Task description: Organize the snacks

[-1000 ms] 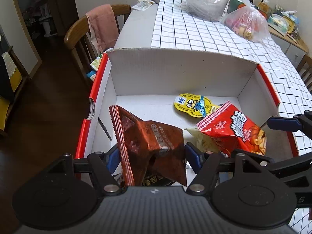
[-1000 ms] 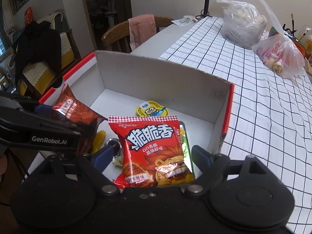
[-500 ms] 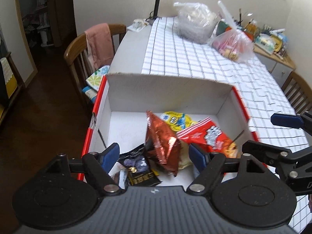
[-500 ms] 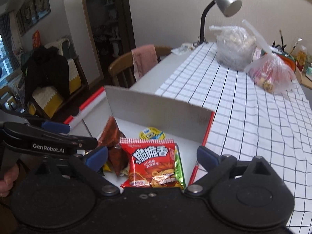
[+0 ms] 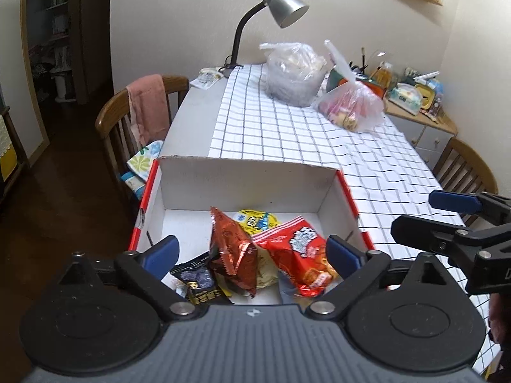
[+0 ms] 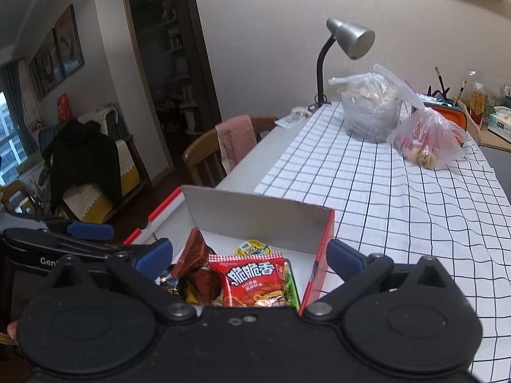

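A white cardboard box (image 5: 242,175) with red outer sides sits at the near end of the table. In it lie a brown snack bag (image 5: 233,249), a red snack bag (image 5: 300,255), a yellow round cup lid (image 5: 255,220) and a dark packet (image 5: 198,284). My left gripper (image 5: 252,250) hovers above the box, its jaws opening wide, and the pads touch nothing. My right gripper (image 6: 249,254) hangs open over the red snack bag (image 6: 252,284) and the brown bag (image 6: 194,261), clear of both. The box (image 6: 255,217) shows in both views.
A checked cloth (image 5: 287,140) covers the table. At the far end stand a desk lamp (image 5: 281,6) and two filled plastic bags (image 5: 293,73) (image 5: 351,108). A chair with a pink towel (image 5: 147,108) stands on the left, another chair (image 5: 466,166) on the right.
Both grippers have risen and drawn back from the box. The left jaws widened off the brown bag and the right jaws off the red bag; both bags now rest in the box.
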{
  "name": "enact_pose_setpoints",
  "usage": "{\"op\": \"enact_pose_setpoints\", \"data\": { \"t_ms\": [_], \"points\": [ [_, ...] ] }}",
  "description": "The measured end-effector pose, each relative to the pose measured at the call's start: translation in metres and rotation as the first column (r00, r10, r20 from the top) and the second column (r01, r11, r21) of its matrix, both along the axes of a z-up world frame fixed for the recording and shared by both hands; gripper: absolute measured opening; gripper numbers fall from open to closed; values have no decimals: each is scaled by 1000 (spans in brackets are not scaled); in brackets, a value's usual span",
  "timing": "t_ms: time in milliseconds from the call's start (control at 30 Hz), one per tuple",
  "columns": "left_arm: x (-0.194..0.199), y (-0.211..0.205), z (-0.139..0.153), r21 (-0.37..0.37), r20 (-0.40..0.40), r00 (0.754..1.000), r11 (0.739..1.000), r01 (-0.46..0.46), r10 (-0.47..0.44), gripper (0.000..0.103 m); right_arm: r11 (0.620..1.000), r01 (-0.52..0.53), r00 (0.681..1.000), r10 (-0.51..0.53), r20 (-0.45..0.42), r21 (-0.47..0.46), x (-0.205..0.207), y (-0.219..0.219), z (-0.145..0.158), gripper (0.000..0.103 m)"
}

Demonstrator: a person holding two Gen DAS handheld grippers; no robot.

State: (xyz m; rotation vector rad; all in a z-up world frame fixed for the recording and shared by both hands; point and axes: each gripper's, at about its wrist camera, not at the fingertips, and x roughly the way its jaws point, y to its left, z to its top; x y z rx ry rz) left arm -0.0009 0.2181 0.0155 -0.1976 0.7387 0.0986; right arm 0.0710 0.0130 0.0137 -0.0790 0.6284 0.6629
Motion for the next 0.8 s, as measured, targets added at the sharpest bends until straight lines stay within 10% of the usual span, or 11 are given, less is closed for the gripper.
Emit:
{"op": "enact_pose_setpoints", "data": {
  "t_ms": [800],
  "points": [
    [-23,-23,16,41,17,999,998,-42,41,101,997,60,998,-60,-9,42,-22,-25,-2,103]
  ]
}}
